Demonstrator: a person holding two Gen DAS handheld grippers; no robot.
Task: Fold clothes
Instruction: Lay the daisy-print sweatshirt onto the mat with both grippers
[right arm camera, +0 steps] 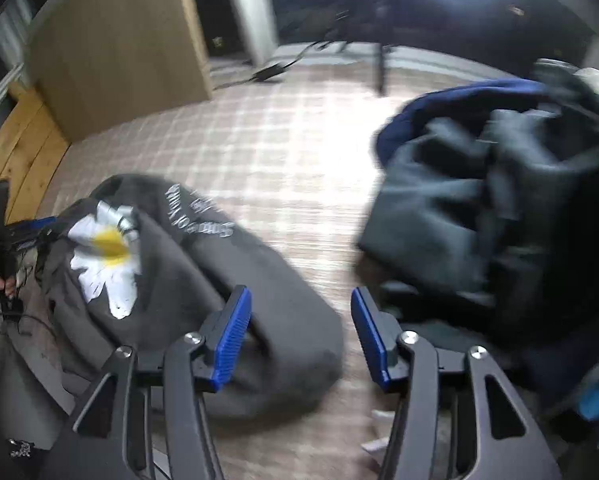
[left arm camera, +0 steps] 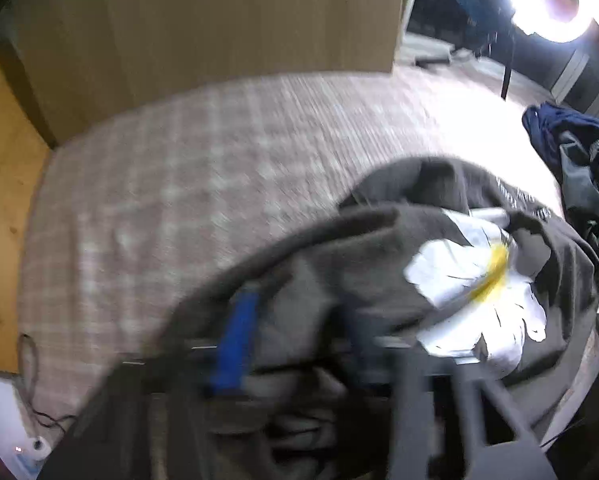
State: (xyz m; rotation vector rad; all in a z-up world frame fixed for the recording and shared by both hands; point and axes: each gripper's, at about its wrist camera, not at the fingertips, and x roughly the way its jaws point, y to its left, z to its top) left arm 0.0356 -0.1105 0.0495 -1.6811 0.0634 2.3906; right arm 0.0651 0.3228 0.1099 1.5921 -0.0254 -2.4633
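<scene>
A dark grey sweatshirt (left arm camera: 339, 264) with a white-and-yellow daisy print (left arm camera: 483, 280) lies bunched on the plaid bed cover (left arm camera: 179, 184). Its cloth is draped over my left gripper (left arm camera: 295, 320). One blue pad (left arm camera: 235, 336) shows through the blur and the rest is buried in fabric, so the gripper reads as shut on the sweatshirt. The right wrist view shows the same sweatshirt (right arm camera: 203, 280) at the left. My right gripper (right arm camera: 301, 336) stands open just beside its near end, over bare bed cover (right arm camera: 299, 168), with nothing between the blue pads (right arm camera: 231, 340).
A heap of dark blue and black clothes (right arm camera: 479, 200) fills the right side of the bed. A wooden cabinet (right arm camera: 115, 52) stands behind, with pine boards (right arm camera: 23, 148) at the left. A cable (left arm camera: 31, 360) trails off the bed's near left corner.
</scene>
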